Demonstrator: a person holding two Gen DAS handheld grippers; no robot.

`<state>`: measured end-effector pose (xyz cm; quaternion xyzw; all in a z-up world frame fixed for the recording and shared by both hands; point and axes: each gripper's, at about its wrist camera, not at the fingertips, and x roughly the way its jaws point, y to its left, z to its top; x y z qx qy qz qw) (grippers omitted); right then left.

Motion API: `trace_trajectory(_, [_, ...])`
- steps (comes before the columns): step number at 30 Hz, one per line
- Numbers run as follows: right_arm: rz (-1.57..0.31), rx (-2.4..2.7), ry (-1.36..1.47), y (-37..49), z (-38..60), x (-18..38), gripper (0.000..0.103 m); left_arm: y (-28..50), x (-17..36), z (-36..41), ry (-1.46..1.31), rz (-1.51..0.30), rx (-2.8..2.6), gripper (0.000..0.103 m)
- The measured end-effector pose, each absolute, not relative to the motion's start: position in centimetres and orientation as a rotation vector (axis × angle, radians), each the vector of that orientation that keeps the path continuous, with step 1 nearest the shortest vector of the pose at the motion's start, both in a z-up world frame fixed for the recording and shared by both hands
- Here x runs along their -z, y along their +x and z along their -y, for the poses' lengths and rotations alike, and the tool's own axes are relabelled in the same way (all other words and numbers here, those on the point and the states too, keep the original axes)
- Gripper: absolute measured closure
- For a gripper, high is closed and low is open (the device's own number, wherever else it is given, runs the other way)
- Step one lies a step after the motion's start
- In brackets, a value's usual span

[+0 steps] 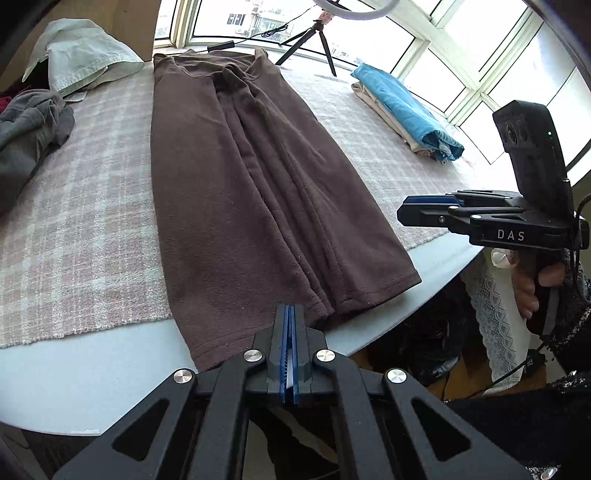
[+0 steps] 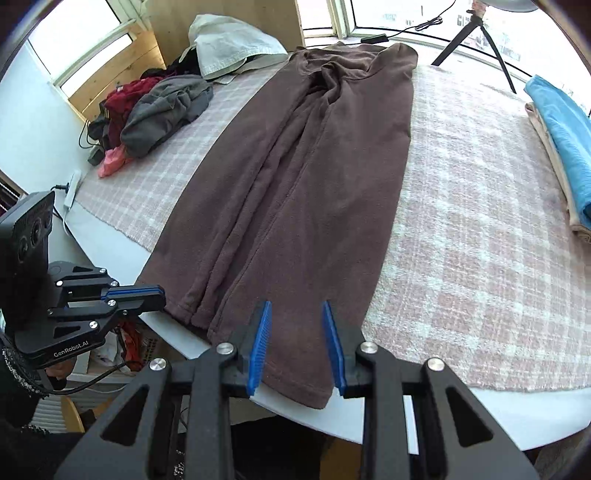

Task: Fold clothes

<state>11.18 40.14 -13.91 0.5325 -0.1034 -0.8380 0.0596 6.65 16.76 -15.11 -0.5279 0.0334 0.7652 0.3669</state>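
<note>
A brown fleece garment (image 1: 236,192) (image 2: 314,177) lies flat as a long strip, its sides folded in, on the plaid cloth (image 1: 81,221) (image 2: 480,240). Its hem hangs slightly over the near table edge. My left gripper (image 1: 290,308) (image 2: 162,293) is shut, with its tip at the hem's left part; I see no fabric pinched between its pads. My right gripper (image 2: 296,303) (image 1: 400,213) is open and hovers low over the right end of the hem, with brown fabric showing between its blue pads (image 2: 258,343). A hand (image 1: 532,288) holds its handle.
A pile of unfolded clothes sits at the far left: grey (image 1: 33,125) (image 2: 166,107), red (image 2: 125,96) and pale white (image 1: 81,55) (image 2: 229,40). A folded blue and beige stack (image 1: 406,110) (image 2: 561,140) lies at the right. A tripod (image 1: 317,33) (image 2: 476,33) stands by the window.
</note>
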Motion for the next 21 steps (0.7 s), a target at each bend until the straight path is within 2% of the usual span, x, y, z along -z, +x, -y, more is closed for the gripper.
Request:
trace_trajectory(7, [0.371, 2.624, 1.495, 4.5, -45.8, 8.0, 0.074, 0.7, 7.9, -14.9, -1.261, -0.038, -2.037, 0.103])
trace_trajectory(9, [0.426, 2.646, 1.393, 1.8, -47.5, 5.3, 0.075, -2.5, 4.9, -15.0, -1.196, -0.086, -2.088, 0.098])
trace_trajectory(13, [0.588, 2.636, 1.252, -4.6, -51.8, 2.2, 0.075, -11.3, 1.2, -15.8, -1.143, -0.125, -2.182, 0.098])
trace_trajectory(16, [0.569, 2.681, 1.269, -9.5, -53.7, 3.0, 0.075, -18.0, 1.4, -17.5, -1.144, -0.156, -2.214, 0.096])
trace_trajectory(21, [0.576, 2.632, 1.44, -16.5, -55.3, 8.2, 0.075, -26.0, 6.5, -21.3, -1.263, -0.166, -2.17, 0.096])
